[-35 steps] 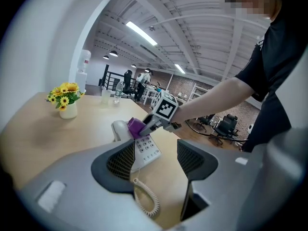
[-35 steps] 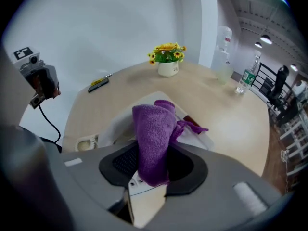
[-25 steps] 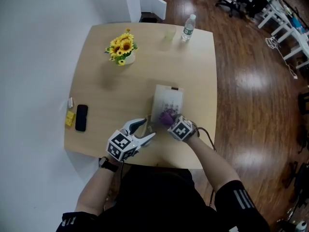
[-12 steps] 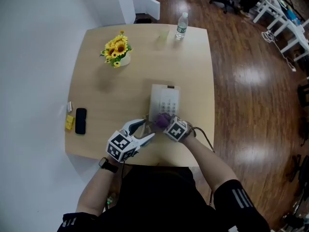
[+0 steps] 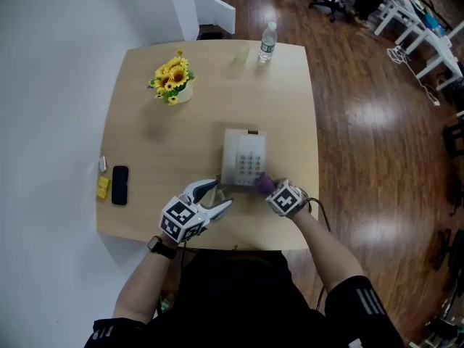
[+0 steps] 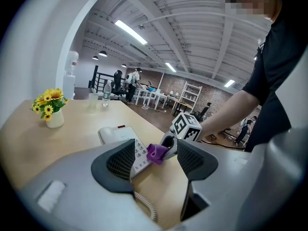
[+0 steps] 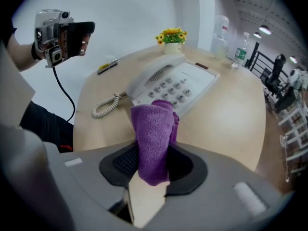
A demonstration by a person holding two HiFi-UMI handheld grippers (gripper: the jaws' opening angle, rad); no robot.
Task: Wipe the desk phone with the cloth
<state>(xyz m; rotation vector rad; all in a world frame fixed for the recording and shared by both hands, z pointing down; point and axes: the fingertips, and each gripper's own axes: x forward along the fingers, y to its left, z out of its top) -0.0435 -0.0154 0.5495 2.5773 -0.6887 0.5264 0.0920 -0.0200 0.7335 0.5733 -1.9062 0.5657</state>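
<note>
A white desk phone (image 5: pixel 243 158) lies mid-table, its handset on the left side and its coiled cord (image 7: pixel 105 105) trailing off the near end. My right gripper (image 5: pixel 268 188) is shut on a folded purple cloth (image 5: pixel 262 183), which sits at the phone's near right corner, beside the keypad (image 7: pixel 169 88). In the right gripper view the cloth (image 7: pixel 154 138) stands up between the jaws of the right gripper (image 7: pixel 153 159), just short of the phone (image 7: pixel 173 81). My left gripper (image 5: pixel 223 193) is open and empty, left of the phone's near end. In its own view the left gripper (image 6: pixel 154 160) faces the cloth (image 6: pixel 156 152) and phone (image 6: pixel 121 136).
A pot of sunflowers (image 5: pixel 172 79) stands at the far left of the table (image 5: pixel 145 136). A water bottle (image 5: pixel 267 42) and a clear cup (image 5: pixel 239 56) stand at the far edge. A black mobile phone (image 5: pixel 119 185) and a yellow item (image 5: pixel 104 187) lie by the left edge.
My right gripper has drawn the cloth off the phone's near keypad area, toward me and to the right. The left gripper has stayed open in the same place.
</note>
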